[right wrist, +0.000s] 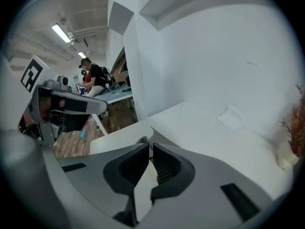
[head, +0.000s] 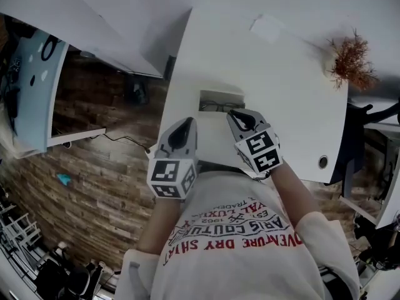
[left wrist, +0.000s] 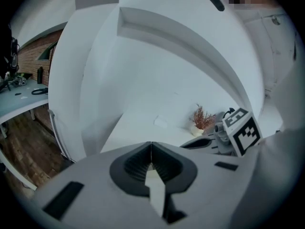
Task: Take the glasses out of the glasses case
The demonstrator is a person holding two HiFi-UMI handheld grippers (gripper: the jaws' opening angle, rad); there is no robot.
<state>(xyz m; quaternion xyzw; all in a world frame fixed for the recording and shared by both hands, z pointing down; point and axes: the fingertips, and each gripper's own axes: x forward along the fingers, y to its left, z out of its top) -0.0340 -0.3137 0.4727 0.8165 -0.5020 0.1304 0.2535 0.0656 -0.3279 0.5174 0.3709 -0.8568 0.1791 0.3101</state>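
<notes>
A white surface [head: 281, 105] is filling the upper right, its left edge dropping away to a wooden floor [head: 94, 186]. Most of its top is lying bare and open. The left gripper [head: 186, 125] is hovering over the near left edge, its fingers [left wrist: 136, 163] pressing together with nothing between them. The right gripper [head: 237, 114] is hovering just beside a rectangular opening [head: 220, 100], its fingers clenched and empty. A dried plant [head: 351, 61] is standing at the far right edge. A small pale flat patch [head: 265, 27] is lying well beyond both grippers. I cannot tell whether it is the glasses case.
</notes>
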